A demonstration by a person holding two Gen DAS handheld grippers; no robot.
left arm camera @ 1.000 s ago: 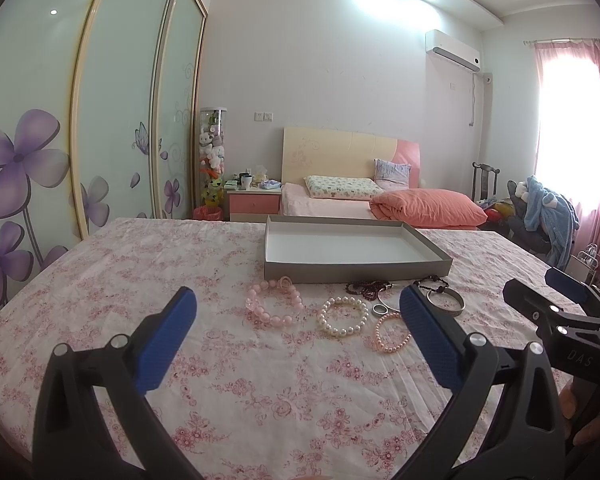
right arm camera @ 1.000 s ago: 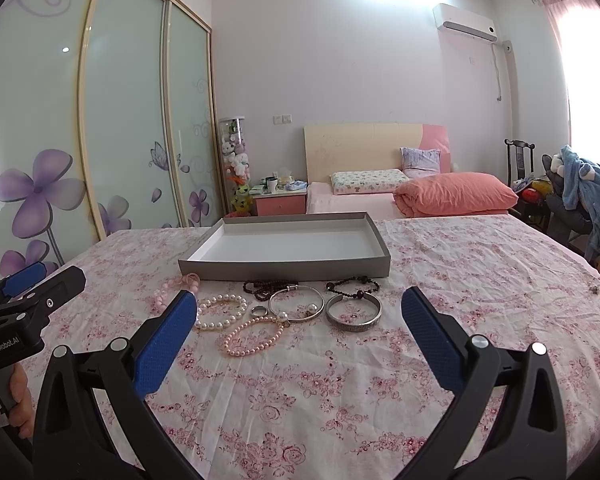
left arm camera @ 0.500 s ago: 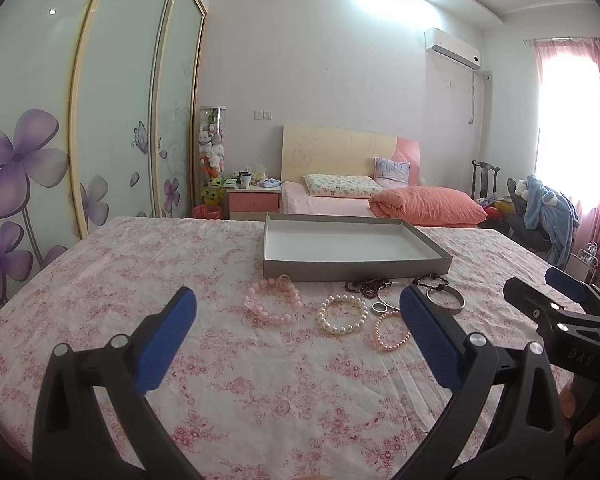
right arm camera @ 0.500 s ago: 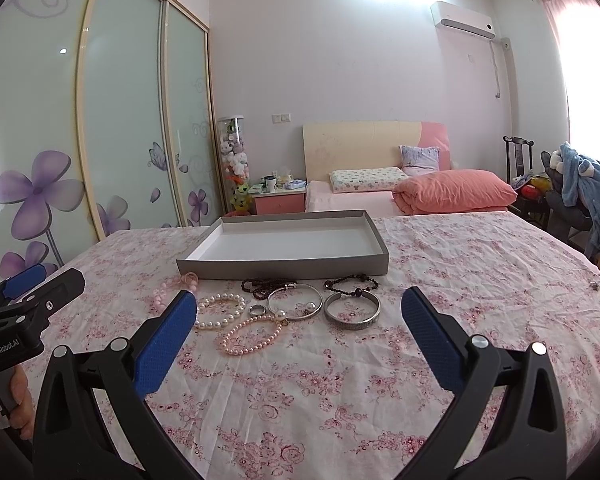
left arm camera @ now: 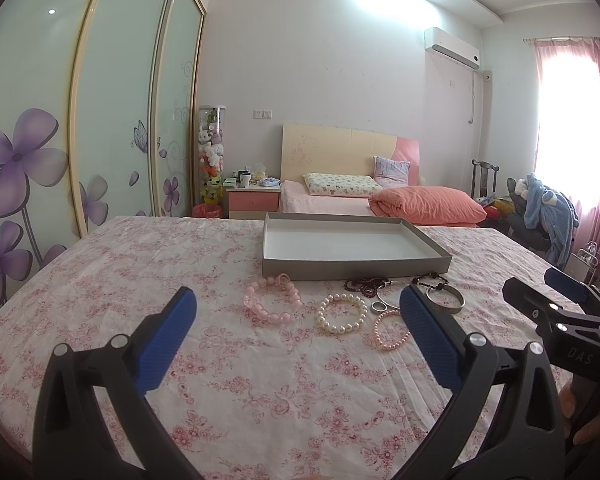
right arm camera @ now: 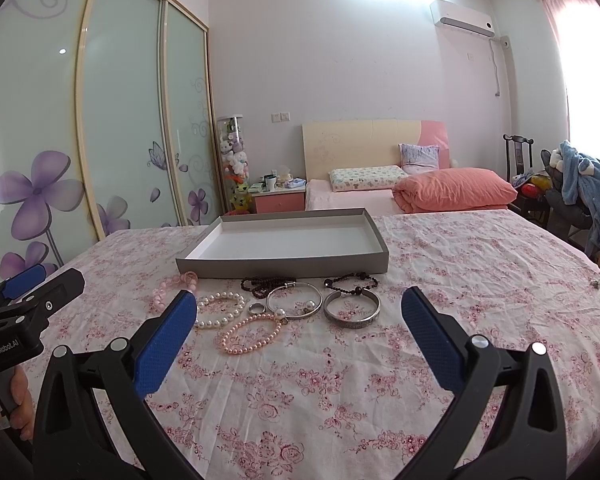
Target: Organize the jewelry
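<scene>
An empty grey box tray (left arm camera: 356,268) (right arm camera: 284,268) sits on the floral tablecloth. In front of it lies a row of jewelry: a pink bead bracelet (left arm camera: 272,300) (right arm camera: 168,290), a white pearl bracelet (left arm camera: 341,314) (right arm camera: 220,312), a small pink pearl bracelet (left arm camera: 392,334) (right arm camera: 252,334), a silver ring (left arm camera: 379,307) (right arm camera: 257,309), a thin silver bangle (right arm camera: 295,302), a wide silver bangle (left arm camera: 446,300) (right arm camera: 352,310) and dark bead bracelets (left arm camera: 364,286) (right arm camera: 350,282). My left gripper (left arm camera: 296,328) (right arm camera: 32,292) is open and empty, short of the jewelry. My right gripper (right arm camera: 300,332) (left arm camera: 556,300) is open and empty too.
The table wears a pink floral cloth (left arm camera: 140,280) (right arm camera: 480,280). Behind it stand a bed with a pink duvet (left arm camera: 424,200), a nightstand (left arm camera: 254,200), a flowered sliding wardrobe (left arm camera: 40,140) and a chair with blue clothing (left arm camera: 548,208).
Both grippers have crept slightly forward toward the jewelry row. Both stay open and nothing on the table has moved.
</scene>
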